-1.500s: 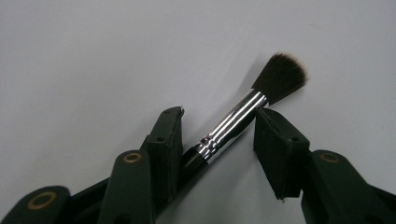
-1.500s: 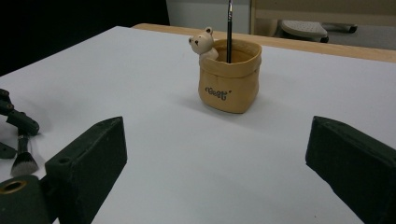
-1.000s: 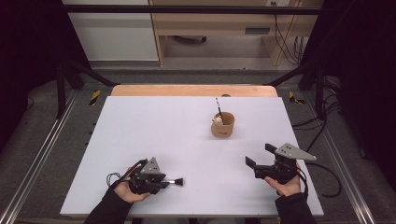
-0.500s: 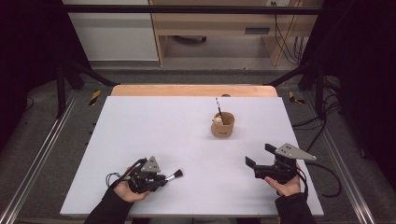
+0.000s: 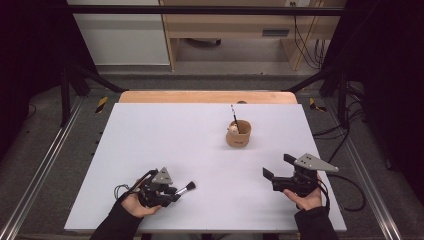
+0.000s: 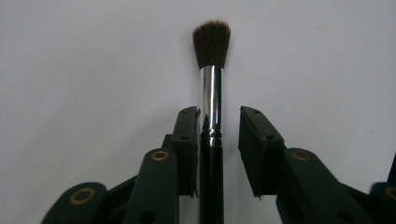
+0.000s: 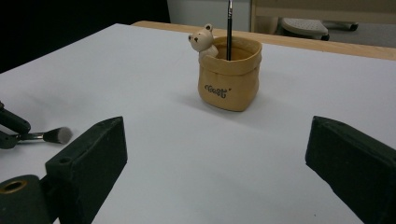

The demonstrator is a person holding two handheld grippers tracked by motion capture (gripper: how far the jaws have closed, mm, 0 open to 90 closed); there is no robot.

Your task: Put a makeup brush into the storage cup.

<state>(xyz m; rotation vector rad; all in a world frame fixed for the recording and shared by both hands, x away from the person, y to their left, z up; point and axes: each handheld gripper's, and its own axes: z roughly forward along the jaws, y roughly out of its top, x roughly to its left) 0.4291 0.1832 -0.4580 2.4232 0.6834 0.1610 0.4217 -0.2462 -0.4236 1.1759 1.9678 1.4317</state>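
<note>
The left tool (image 6: 218,116) stands narrow around a makeup brush (image 6: 211,93), and its jaws have just been opening. In the left gripper view one jaw lies against the black handle just below the silver ferrule, while the other stands apart from it, so the brush sits between the jaws without being pinched. It probably rests on the white surface (image 5: 175,135), though the handle's far end is hidden.

To do the step well, close squarely on the handle and not on the ferrule, which looks slick, and keep the brush centred so it does not roll as the free jaw arrives. Lift only once both jaws press.

The bristles point toward 3 o'clock in the high view, at the near left of the surface. The tan fabric pot (image 5: 238,135) stands well apart at about 1 o'clock from the brush, with a small bear (image 7: 201,39) on its rim and a thin brush (image 7: 229,28) upright inside; enter beside that one.

The right tool (image 5: 279,166) rests at 5 o'clock from the pot, jaws wide and empty, free to steady the soft pot.
</note>
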